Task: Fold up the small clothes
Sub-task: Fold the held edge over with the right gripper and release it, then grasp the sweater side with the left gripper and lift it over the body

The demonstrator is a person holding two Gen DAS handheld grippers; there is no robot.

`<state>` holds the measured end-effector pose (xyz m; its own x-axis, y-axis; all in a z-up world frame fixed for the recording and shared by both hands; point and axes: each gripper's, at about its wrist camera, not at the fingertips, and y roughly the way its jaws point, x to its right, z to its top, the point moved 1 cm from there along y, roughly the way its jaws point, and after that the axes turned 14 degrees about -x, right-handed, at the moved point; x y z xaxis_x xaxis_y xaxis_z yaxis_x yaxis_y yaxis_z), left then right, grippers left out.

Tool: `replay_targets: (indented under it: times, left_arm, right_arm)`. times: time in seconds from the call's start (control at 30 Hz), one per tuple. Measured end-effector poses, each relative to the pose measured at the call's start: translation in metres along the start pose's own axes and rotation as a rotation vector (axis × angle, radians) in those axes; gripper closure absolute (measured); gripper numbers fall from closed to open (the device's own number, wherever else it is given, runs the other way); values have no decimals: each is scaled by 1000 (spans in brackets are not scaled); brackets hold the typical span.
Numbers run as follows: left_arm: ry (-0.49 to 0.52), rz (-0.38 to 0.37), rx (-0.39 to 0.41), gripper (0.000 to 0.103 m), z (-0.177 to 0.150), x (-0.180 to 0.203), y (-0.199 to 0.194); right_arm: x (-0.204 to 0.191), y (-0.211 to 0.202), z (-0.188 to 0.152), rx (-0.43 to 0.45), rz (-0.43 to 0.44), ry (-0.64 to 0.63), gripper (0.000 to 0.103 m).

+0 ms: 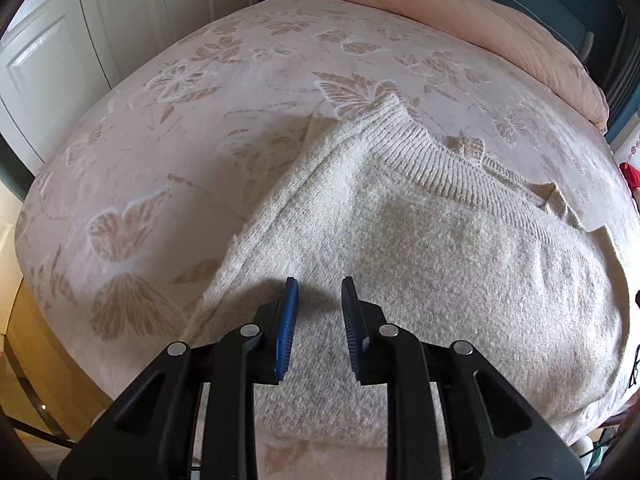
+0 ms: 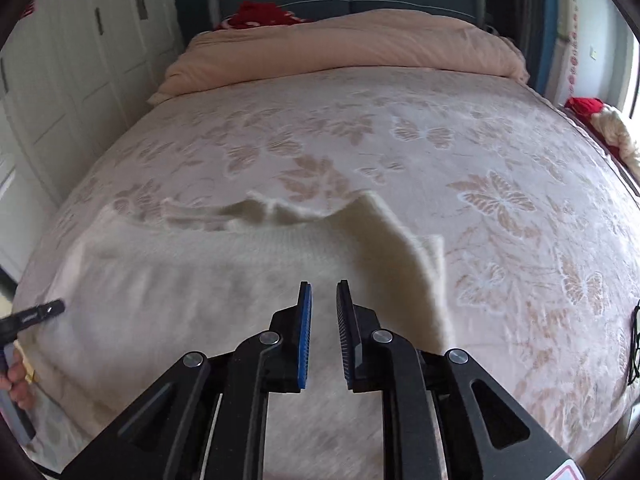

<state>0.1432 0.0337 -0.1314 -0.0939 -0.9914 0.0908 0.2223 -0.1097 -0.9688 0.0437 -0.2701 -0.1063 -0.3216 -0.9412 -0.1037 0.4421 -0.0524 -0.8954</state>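
Bed (image 2: 320, 128) with butterfly-patterned cover; on its near part lies the cream knitted sweater (image 1: 420, 248). We judge the fold partly done: one sleeve (image 2: 400, 248) is turned in along a side edge, the other side looks turned in too, and the body is not yet doubled over. We read its long axis as running from the near hem to the ribbed collar (image 1: 424, 156), which points toward the rolled quilt (image 2: 340, 48). Left gripper (image 1: 320, 284) and right gripper (image 2: 323, 286) hover over the knit, jaws narrowly parted, holding nothing.
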Motion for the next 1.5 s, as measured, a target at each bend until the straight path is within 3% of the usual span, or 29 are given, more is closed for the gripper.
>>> replay_targets:
  times: [0.07,0.17,0.27,0.37,0.5,0.77,0.87,1.07,1.2,1.27,1.33,1.37,1.5]
  left_arm:
    - [0,20,-1,82,-8,-4,0]
    - [19,50,-1,82,-17,-5,7]
    - [35,58,4,80,-20,0,-2]
    - [35,21,0,77,-25,1,-12]
    - [39,14,-2,77,-36,3,-16]
    - [36,6,-18,77,-45,-2,-12]
    - [29,-5,-29,75,-45,-6,-9]
    - [-1,-48,-12,76,-46,-22,-18]
    - [-33,-90,-24,76,-46,-30,-22]
    - [-47,-119,-21,71,-47,-36,-29]
    - [-91,-156,-1,49,-48,-48,-37]
    - [-122,-177,7,45,-48,-53,-39]
    - [-224,-255,17,30,-47,-66,-36]
  right_arm:
    - [-26,9,-18,-48,46,-50,88]
    - [-49,59,-41,-172,15,-109,88]
    - [-58,43,-39,-128,-14,-94,88]
    - [-63,7,-36,-64,77,-48,88]
    - [-80,-15,-41,-22,114,-56,88]
    - [-119,28,-47,-116,243,-50,88]
    - [-138,65,-53,-231,165,-121,88]
    - [-166,29,-32,-122,207,-167,88]
    - [-185,83,-38,-232,172,-222,88]
    - [-189,70,-39,-198,152,-237,87]
    - [-186,49,-37,-162,185,-226,88]
    - [-181,38,-36,-139,194,-219,88]
    - [-144,3,-39,-61,107,-194,88]
